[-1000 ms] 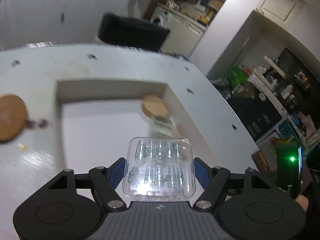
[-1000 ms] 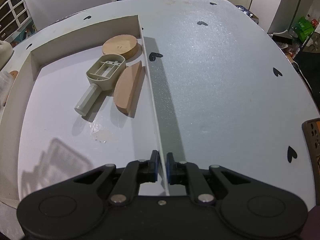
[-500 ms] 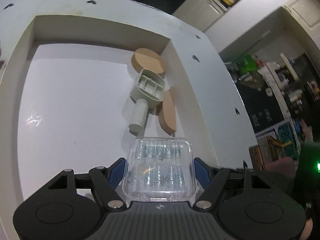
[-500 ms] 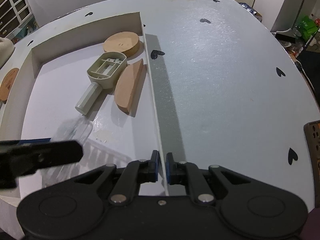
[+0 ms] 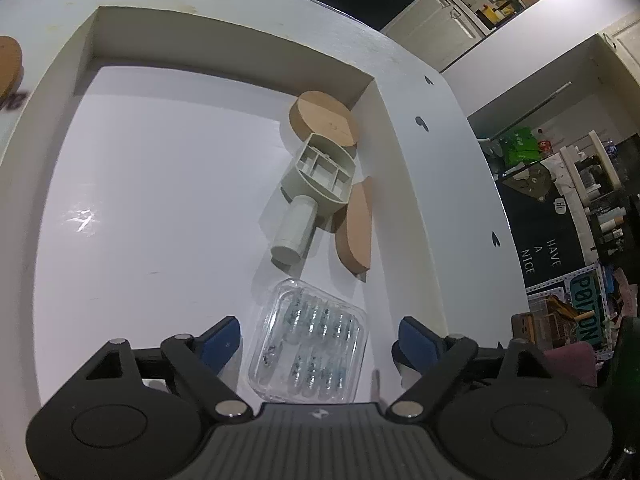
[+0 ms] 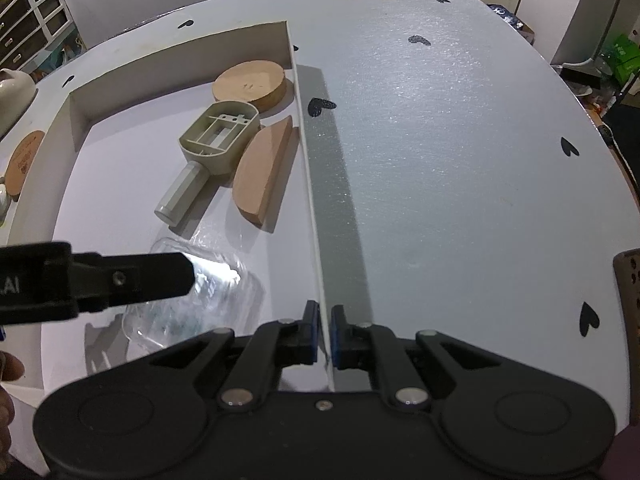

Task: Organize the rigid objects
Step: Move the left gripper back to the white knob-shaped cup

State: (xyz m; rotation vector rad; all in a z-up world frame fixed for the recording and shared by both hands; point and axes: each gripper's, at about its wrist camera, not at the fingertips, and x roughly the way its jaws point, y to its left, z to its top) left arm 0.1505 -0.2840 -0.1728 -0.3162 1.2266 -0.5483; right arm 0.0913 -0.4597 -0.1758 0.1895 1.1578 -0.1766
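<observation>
White table (image 6: 460,128) dotted with little black hearts (image 6: 320,106). Off its far edge, a green bag (image 5: 518,146) on the floor, a dark sign (image 5: 540,256) reading "HAVE A NICE", cluttered shelves (image 5: 592,184) beyond. On the other side, a white drawer unit (image 6: 30,20).

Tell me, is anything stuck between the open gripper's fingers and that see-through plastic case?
No. The left gripper has just been opening, and the clear plastic case lies on the white tray between its fingers with bare gaps either side.
</observation>
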